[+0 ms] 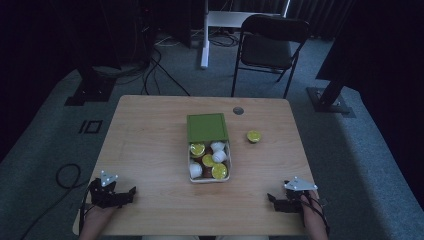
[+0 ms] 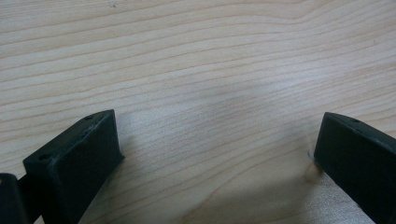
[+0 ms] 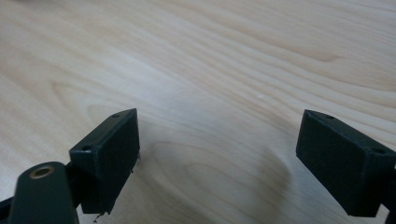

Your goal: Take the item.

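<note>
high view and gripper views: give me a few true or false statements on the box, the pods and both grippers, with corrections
1. The box holds several pods. True.
2. The green lid covers the whole box. False: it is slid toward the far side, so the pods show.
3. One loose pod lies on the table, right of the box. True.
4. The left gripper is shut on a pod. False: its jaws stand wide apart over bare wood.
5. The right gripper is open and holds nothing. True.
6. The loose pod touches the box. False: bare table lies between them.
</note>
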Motion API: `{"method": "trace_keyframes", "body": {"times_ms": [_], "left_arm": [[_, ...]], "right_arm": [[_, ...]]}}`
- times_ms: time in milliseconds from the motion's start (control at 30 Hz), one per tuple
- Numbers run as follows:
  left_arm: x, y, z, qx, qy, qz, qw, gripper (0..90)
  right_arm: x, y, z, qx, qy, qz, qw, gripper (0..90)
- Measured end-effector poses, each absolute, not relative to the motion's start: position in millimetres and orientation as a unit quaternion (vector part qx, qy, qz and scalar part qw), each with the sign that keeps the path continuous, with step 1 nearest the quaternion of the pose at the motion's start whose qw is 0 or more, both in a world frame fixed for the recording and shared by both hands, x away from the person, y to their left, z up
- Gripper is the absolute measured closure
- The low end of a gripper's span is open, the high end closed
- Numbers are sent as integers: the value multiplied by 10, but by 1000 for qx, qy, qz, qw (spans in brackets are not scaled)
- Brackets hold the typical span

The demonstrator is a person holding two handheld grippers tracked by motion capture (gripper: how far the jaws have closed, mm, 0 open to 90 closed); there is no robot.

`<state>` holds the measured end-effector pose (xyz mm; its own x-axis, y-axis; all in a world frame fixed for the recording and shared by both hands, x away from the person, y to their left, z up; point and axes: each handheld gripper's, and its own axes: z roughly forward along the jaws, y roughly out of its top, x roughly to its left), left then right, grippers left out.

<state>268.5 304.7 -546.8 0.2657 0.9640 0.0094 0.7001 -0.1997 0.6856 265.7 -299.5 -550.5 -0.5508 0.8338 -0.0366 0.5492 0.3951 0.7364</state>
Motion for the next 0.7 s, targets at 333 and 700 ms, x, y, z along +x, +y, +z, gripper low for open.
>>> {"method": "trace_keyframes", "body": {"times_ms": [333,700], "left_arm": [[2684,3046,-5468,740,562,227,291,5],[2684,3047,-5468,740,562,227,291,5]], "right_arm": [[2686,-3012,-5512,446,803,348,190,125],[2689,-3008,-5512,448,802,346,189,117]]}}
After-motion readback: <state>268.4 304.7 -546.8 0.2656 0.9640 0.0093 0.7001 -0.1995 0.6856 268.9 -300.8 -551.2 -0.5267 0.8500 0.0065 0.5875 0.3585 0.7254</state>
